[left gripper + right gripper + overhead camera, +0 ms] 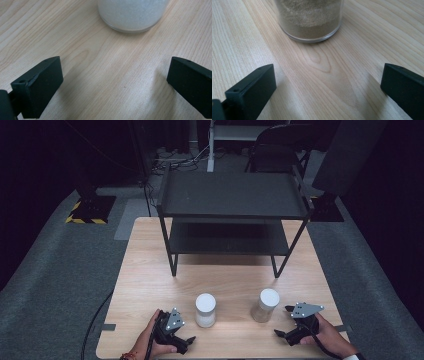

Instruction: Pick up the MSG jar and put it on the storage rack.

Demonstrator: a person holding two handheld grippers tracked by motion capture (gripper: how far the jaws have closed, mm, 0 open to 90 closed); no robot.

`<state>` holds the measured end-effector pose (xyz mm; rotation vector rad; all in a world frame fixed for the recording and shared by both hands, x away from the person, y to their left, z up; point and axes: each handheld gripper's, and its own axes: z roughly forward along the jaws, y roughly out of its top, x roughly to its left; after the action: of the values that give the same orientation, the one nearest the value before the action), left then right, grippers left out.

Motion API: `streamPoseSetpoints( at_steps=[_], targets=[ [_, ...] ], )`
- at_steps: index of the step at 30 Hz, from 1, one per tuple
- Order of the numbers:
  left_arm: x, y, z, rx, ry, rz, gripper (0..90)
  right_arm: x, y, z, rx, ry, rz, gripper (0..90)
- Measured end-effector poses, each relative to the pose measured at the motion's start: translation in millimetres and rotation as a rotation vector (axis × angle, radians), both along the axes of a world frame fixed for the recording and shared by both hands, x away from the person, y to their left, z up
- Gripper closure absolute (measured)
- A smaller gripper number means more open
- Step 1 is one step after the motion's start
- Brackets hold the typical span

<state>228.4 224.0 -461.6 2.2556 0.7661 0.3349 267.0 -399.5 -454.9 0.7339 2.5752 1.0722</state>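
High view: wooden counter (150,270) with a black two-tier shelf rack (232,195) standing at the far half. Two lidded jars on the near half, side by side, apart from each other: white-powder jar (205,310) on the left, tan-powder jar (265,305) on the right. Both upright, white lids on. Left hand-held gripper (187,344) sits near the front edge, just left of and a bit nearer than the white-powder jar, not touching it. Right hand-held gripper (283,321) is just right of the tan-powder jar, jaws pointing toward it, also clear of it. Hands (150,342) come in from the bottom edge.

Left gripper view: left hand-held gripper (115,82) jaws spread wide, bare counter (100,75) between them. Base of the white-powder jar (131,13) sits ahead, top centre, well clear of the jaw tips.

Right gripper view: right hand-held gripper (328,85) jaws wide as well, nothing between them but wood grain. Tan-powder jar (309,20) base ahead, slightly left of centre, clear glass wall with tan fill, no contact with either jaw.
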Motion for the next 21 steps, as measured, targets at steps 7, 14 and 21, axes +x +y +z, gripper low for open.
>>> streamPoseSetpoints(
  at_steps=[7,14,21],
  targets=[
    [0.0,0.0,0.0,0.000,0.000,0.000,0.3,0.0,0.0,0.0,0.000,0.000,0.000,0.0],
    [-1.8,-0.6,0.2,0.002,-0.002,0.009,0.4,-0.2,0.1,0.1,0.000,0.000,-0.001,0.0],
    [-3.0,-0.9,0.2,0.000,-0.003,0.016,0.6,-0.7,0.3,0.0,0.001,0.001,-0.005,0.0]
  ],
)
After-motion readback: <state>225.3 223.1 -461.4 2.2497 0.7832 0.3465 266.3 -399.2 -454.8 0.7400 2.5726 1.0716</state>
